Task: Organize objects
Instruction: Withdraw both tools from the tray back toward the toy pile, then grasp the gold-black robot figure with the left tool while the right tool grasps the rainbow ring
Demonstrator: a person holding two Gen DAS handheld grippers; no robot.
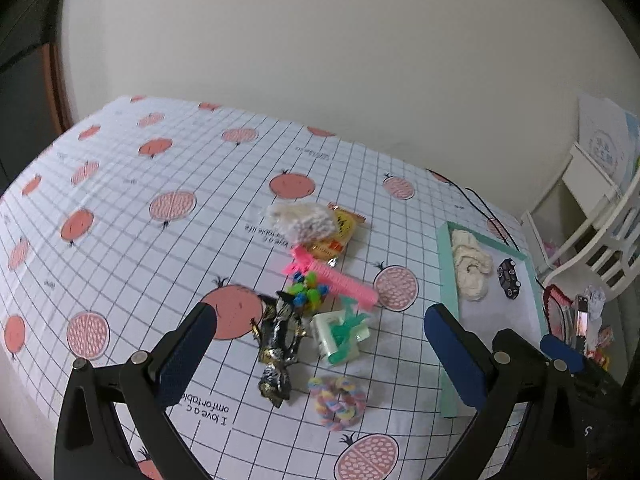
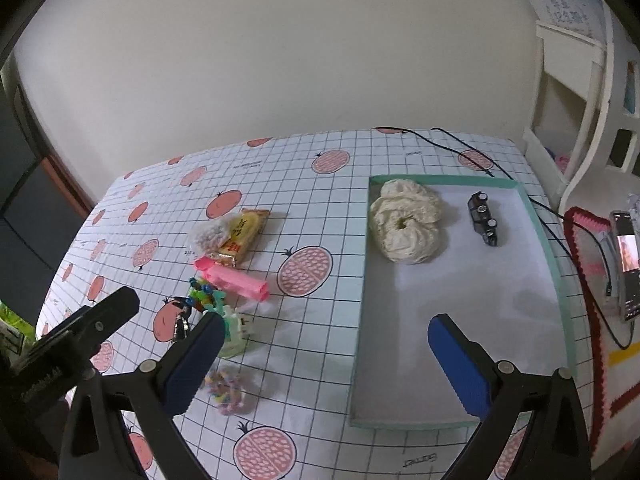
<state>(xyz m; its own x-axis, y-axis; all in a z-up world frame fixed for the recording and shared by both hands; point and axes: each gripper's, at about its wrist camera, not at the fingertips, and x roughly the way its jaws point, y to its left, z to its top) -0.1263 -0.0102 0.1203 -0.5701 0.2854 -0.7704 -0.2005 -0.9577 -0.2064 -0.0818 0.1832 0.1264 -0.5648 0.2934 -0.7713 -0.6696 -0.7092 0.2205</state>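
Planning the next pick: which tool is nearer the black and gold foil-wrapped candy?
Left. The left tool hovers open right over the black and gold foil-wrapped candy; the right tool hangs open beside the tray.

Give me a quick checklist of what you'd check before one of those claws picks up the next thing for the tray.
1. Left claw open and empty: ok.
2. Right claw open and empty: ok.
3. Free space in the tray: ok; only the cream scrunchie and toy car sit at its far end.
4. Foil-wrapped candy between the left claw's fingers, reachable: ok.
5. Candy separate from the green hair clip: cannot tell.
6. Cable clear of the tray: cannot tell.
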